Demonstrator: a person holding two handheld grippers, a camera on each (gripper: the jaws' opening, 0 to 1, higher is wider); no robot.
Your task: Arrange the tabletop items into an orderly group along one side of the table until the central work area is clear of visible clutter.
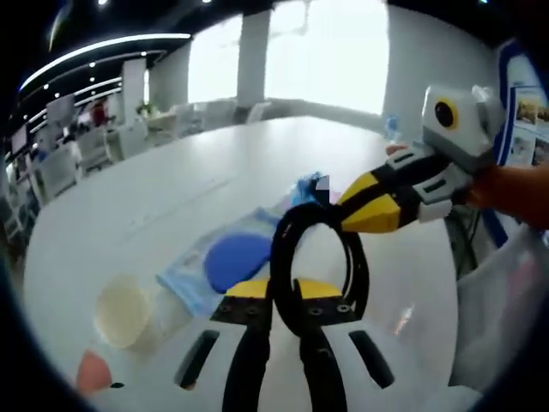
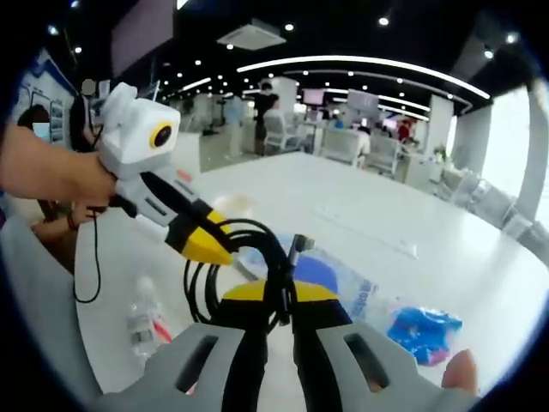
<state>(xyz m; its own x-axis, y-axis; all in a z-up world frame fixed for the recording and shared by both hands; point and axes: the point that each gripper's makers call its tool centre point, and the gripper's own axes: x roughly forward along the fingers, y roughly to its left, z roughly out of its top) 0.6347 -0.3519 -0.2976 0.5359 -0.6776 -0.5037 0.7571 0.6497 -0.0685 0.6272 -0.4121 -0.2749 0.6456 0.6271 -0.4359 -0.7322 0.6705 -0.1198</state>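
A: Both tongs on the coiled black cable point(image 1: 319, 257), lifted above the white counter point(image 1: 171, 197). Left tongs point(image 1: 283, 296) pinched narrow on the near arc of the loop; right tongs point(image 1: 371, 215) clamped on the far arc, coming in from the right side of the left gripper view.

B: Same from the right gripper view: right tongs point(image 2: 280, 296) closed on the bundle of black cable point(image 2: 249, 257), left tongs point(image 2: 204, 243) biting the loops just beyond and to the left. A plug end poking up right above the right tongs.

A: Handling, at a guess?

B: Light, limp, springy. Likely to uncoil if gripped on one strand only. Best held across all turns at once, at two opposite points, as now. Smooth jacket, so probably prone to slipping through a loose pinch.

A: Other clutter beyond the left tongs?

B: A clear packet with a blue round thing point(image 1: 233, 262) inside, lying just past the tips. A pale cream disc point(image 1: 123, 311) to the left of them, and a small orange-pink piece point(image 1: 93, 371) nearer still. A crinkled blue wrapper point(image 2: 422, 330) to the right of the right tongs, and a clear plastic bottle point(image 2: 144, 319) lying to their left. All thin, light, crackly stuff; edges the sensible places to pinch.

A: Central area still littered, then; grouping barely begun, apparently.
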